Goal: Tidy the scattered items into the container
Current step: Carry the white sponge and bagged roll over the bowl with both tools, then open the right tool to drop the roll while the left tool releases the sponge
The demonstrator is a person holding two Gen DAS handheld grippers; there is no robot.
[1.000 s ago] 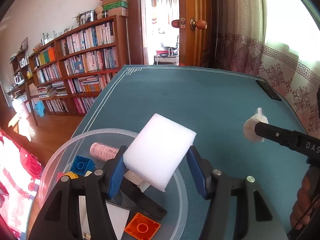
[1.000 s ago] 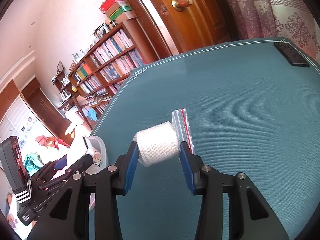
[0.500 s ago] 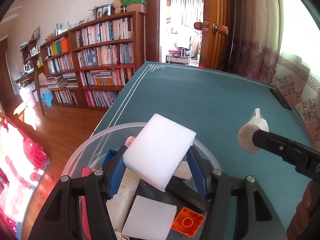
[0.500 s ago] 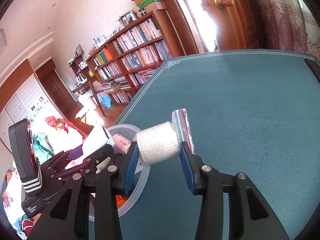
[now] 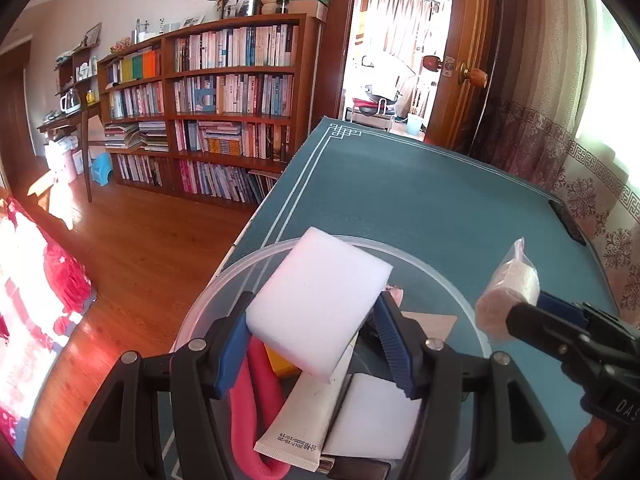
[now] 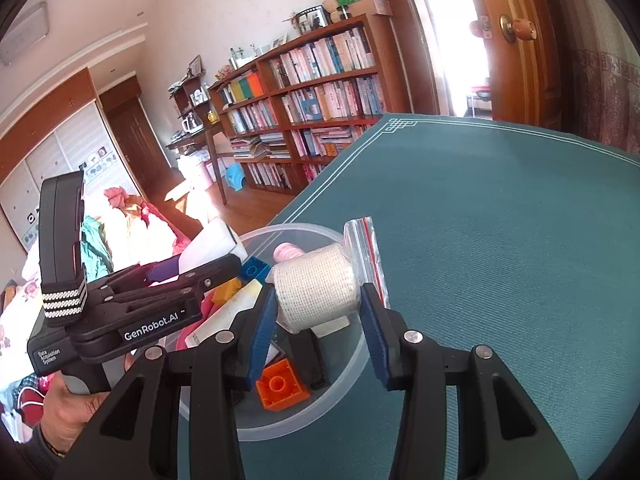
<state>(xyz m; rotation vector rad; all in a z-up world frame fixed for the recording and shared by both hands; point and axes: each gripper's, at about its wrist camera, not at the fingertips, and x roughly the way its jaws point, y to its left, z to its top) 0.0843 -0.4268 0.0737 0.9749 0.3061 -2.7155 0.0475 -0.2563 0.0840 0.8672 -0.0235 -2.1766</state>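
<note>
White sponge (image 5: 320, 304), one bandage roll (image 6: 316, 294)

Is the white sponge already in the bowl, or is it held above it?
Held above. The left tongs are shut on the white sponge, which hangs over the clear bowl; no part rests on the contents.
</note>
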